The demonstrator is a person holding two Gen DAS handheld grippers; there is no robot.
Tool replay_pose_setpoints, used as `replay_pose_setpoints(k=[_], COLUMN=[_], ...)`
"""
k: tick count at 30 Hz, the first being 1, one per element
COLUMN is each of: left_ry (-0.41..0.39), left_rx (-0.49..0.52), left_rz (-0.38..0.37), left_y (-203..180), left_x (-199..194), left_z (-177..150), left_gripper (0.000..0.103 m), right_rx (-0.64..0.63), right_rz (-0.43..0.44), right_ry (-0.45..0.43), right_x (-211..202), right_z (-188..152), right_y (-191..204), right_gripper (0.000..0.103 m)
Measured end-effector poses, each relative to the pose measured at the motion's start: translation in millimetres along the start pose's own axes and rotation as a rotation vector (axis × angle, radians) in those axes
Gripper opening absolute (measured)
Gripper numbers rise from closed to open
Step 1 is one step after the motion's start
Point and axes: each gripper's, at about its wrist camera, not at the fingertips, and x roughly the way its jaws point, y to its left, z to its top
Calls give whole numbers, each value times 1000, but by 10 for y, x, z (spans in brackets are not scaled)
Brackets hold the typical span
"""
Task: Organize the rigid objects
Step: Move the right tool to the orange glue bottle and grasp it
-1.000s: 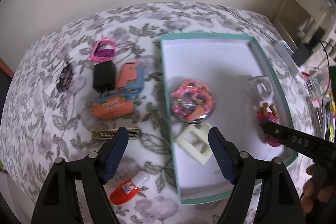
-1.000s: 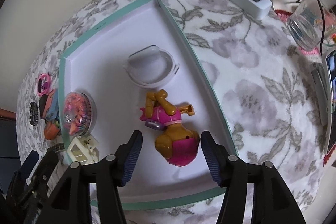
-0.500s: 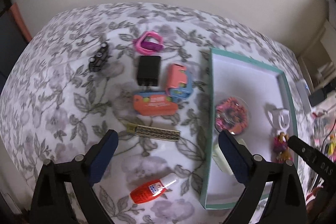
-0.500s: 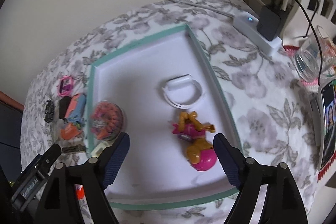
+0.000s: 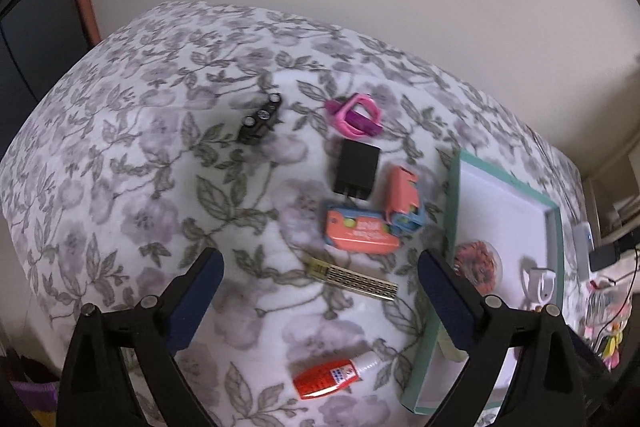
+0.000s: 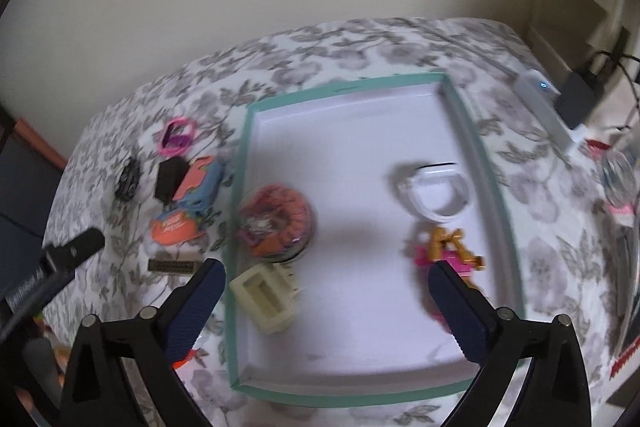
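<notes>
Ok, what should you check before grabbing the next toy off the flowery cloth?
1. Left gripper jaws open and empty: ok.
2. Right gripper jaws open and empty: ok.
3. Gold comb lies between the left jaws' line, apart from its neighbours: ok.
4. Teal tray has bare floor left: ok.
5. Red glue bottle clear of the jaws: ok.
6. Comb's height for gripping: cannot tell.

A matt floral cloth is covering the surface, lying soft and slightly rumpled. The teal-rimmed tray is showing a smooth, matt white card-like floor, while the round container in it is gleaming like clear glossy plastic. The red glue bottle is looking like shiny plastic, the black charger matt, and the gripper pads are showing a ribbed, rubbery blue.
</notes>
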Motion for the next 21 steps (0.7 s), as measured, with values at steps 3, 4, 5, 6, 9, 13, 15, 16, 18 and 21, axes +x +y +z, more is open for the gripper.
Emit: replay_pose_setpoints(k=[3, 4, 5, 6, 9, 13, 15, 16, 18, 21], left_ry=[12, 12, 10, 6, 4, 39, 72, 92, 137, 196], left_rx=[-45, -57, -66, -77, -98, -129, -120, -112, -107, -130], left_rz=[-14, -12, -8, 1, 17, 39, 82, 101, 119, 124], left_y=[127, 167, 202, 254, 377, 528, 580, 599, 635, 702], left_x=[7, 5, 3, 1, 13, 78, 145, 190, 281, 405], left_z=[50, 66, 79, 96, 135, 149, 129, 118, 84, 21], left_gripper=[103, 103, 103, 103, 103, 103, 103, 103, 103, 103], right_rx=[-40, -53, -75, -88, -138, -195, -233, -259, -308, -380], right_rz=[19, 22, 27, 29, 47, 86, 110, 113, 105, 104], right_ry=[-3, -5, -2, 0, 10, 31, 52, 64, 89, 124], right_x=[44, 58, 78, 87, 122, 172, 219, 248, 303, 367], right_z=[-27, -35, -45, -52, -81, -130, -176, -208, -274, -374], right_y=[145, 193, 259, 303, 467, 677, 793, 854, 953, 1058], right_gripper=[103, 103, 103, 103, 103, 103, 103, 103, 103, 103])
